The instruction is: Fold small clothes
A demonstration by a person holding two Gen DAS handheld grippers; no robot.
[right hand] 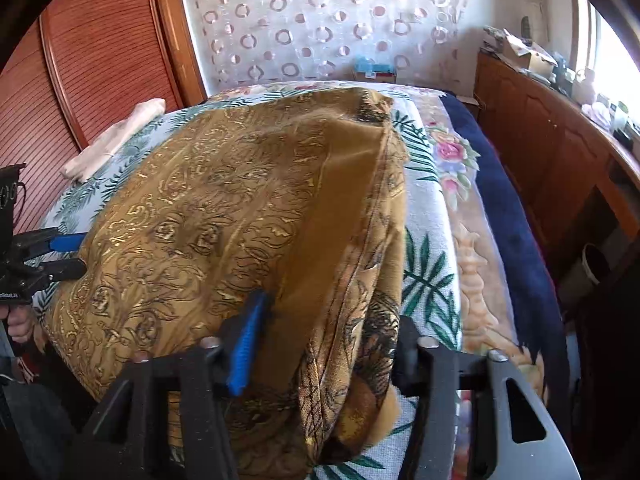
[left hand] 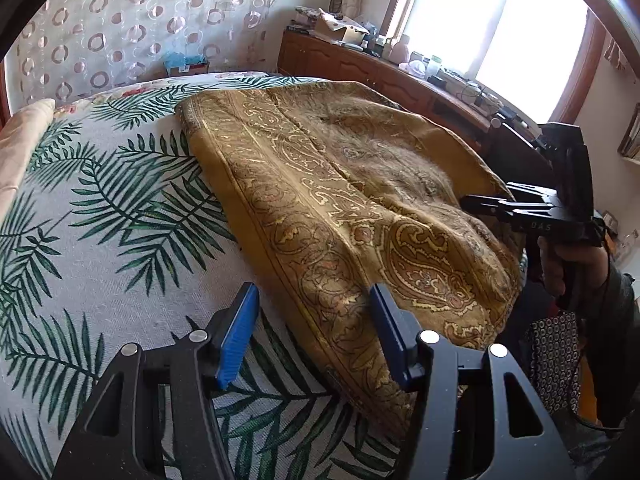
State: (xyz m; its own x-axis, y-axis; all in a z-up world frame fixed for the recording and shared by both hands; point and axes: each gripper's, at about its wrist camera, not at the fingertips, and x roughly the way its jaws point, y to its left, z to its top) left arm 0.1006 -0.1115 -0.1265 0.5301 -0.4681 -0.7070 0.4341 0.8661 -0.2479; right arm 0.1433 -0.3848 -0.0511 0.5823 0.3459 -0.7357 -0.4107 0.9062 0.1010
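Observation:
A mustard paisley cloth [left hand: 340, 184] lies spread on the palm-leaf bed cover [left hand: 100, 220]. My left gripper [left hand: 314, 332] stands open at the cloth's near left edge; the hem runs between its blue pads, and the right finger rests on the cloth. In the right wrist view the cloth [right hand: 208, 208] bunches in a thick fold between the fingers of my right gripper [right hand: 324, 344]. Its left blue pad [right hand: 246, 344] shows beside the fold, and the cloth hides the right pad. I see no squeeze on the fold. The right gripper [left hand: 492, 204] sits at the cloth's right edge, held by a hand [left hand: 560, 268].
A wooden cabinet [left hand: 360, 64] loaded with clutter runs along the window wall. A ribbed wooden wardrobe [right hand: 100, 60] stands left of the bed. A pale folded cloth [right hand: 116, 136] lies at the bed's far left. A navy blanket [right hand: 500, 184] hangs along the bed's right side.

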